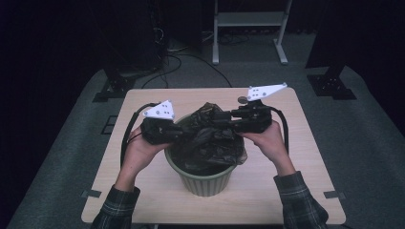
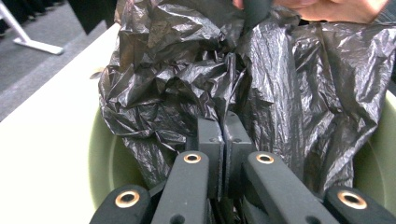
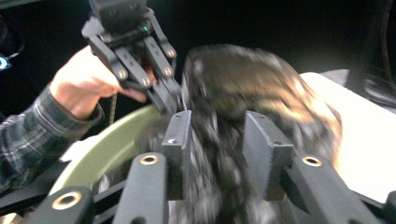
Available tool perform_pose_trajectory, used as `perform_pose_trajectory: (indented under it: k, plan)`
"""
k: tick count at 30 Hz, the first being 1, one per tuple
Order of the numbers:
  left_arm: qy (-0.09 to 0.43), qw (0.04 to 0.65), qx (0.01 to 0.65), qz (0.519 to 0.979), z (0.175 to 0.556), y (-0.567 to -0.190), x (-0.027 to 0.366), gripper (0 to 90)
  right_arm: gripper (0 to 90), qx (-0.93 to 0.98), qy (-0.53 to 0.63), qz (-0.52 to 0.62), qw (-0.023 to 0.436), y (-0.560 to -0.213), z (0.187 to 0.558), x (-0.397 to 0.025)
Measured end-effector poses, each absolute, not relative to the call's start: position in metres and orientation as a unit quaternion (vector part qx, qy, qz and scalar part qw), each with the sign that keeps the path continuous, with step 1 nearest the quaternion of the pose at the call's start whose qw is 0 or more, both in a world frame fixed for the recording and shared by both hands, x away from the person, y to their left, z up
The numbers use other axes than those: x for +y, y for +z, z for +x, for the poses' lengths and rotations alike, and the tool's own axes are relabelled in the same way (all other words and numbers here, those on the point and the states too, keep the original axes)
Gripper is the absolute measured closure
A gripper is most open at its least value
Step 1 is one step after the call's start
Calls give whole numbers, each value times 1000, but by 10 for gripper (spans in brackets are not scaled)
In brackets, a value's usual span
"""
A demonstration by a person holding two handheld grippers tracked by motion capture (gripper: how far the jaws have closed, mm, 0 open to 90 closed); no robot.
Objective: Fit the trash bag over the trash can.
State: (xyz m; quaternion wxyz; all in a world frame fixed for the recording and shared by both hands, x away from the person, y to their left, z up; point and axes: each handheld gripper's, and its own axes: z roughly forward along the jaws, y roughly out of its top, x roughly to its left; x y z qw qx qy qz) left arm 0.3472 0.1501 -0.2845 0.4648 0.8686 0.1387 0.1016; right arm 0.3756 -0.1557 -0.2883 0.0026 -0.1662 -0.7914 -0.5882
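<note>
A crumpled black plastic bag [image 1: 212, 138] sits in the mouth of a green round bin [image 1: 205, 183] at the table's middle. My left gripper [image 1: 184, 128] comes in from the left, and its jaws press together on a fold of the bag [image 2: 187, 70] just above the bin's rim [image 2: 100, 158]. My right gripper [image 1: 224, 119] reaches in from the right. Between its jaws, which stand apart, is a thick, blurred wad of the bag [image 3: 219, 140]. Across the bin [image 3: 112, 140], the left gripper [image 3: 170, 100] bites the bag's edge.
The bin stands on a light wooden table [image 1: 143, 176]. A small round disc [image 1: 242, 100] lies near the table's far edge behind the right gripper. Grey carpet, cables and a white stand's legs [image 1: 248, 28] lie beyond the table.
</note>
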Motion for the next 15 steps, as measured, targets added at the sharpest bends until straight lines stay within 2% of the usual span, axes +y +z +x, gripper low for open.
perform_pose_trajectory:
  k: [7,15]
  plan:
    - [120,469,164,860,348,-285,162,887,580,-786,-586,-194,-36,-294,356,-193]
    - [127,469,187,854,349,-286,170,887,560,-786,-582,-204,-51,-297,329,-222]
